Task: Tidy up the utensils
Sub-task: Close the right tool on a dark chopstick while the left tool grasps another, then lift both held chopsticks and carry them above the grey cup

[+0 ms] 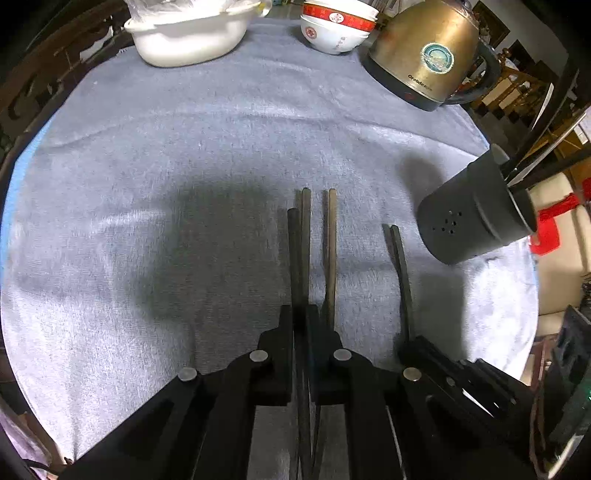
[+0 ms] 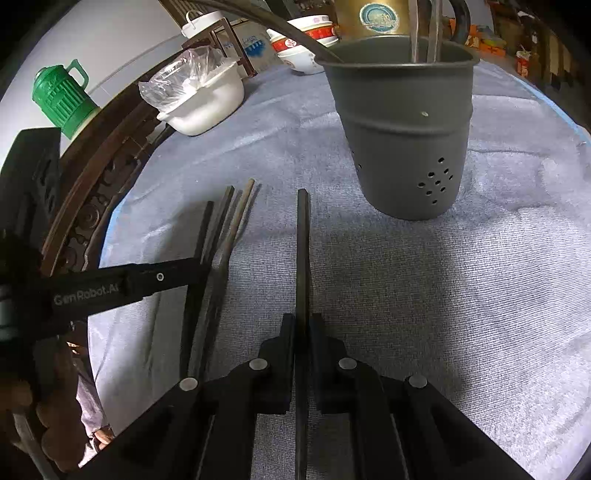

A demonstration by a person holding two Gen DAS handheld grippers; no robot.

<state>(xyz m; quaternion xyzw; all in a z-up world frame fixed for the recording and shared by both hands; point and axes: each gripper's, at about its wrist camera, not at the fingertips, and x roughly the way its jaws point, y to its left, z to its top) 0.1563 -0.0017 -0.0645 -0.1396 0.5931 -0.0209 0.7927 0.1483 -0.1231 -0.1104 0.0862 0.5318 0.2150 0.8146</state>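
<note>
My left gripper [image 1: 300, 314] is shut on a dark chopstick [image 1: 294, 251] that points forward over the grey cloth. Two brown chopsticks [image 1: 331, 243] lie beside it on the cloth. My right gripper [image 2: 303, 321] is shut on another dark chopstick [image 2: 303, 243], also seen in the left wrist view [image 1: 400, 273]. The grey perforated utensil holder [image 2: 402, 133] stands upright just ahead and right of it, with several utensils inside; it also shows in the left wrist view [image 1: 476, 218]. The left gripper [image 2: 195, 271] shows at the left of the right wrist view, among the chopsticks [image 2: 229, 225].
A grey towel [image 1: 184, 166] covers the round table. At the back stand a white pot [image 1: 188, 37], stacked red-and-white bowls [image 1: 336, 26] and a brass electric kettle [image 1: 428, 51]. A green jug [image 2: 62, 96] sits beyond the table's left edge.
</note>
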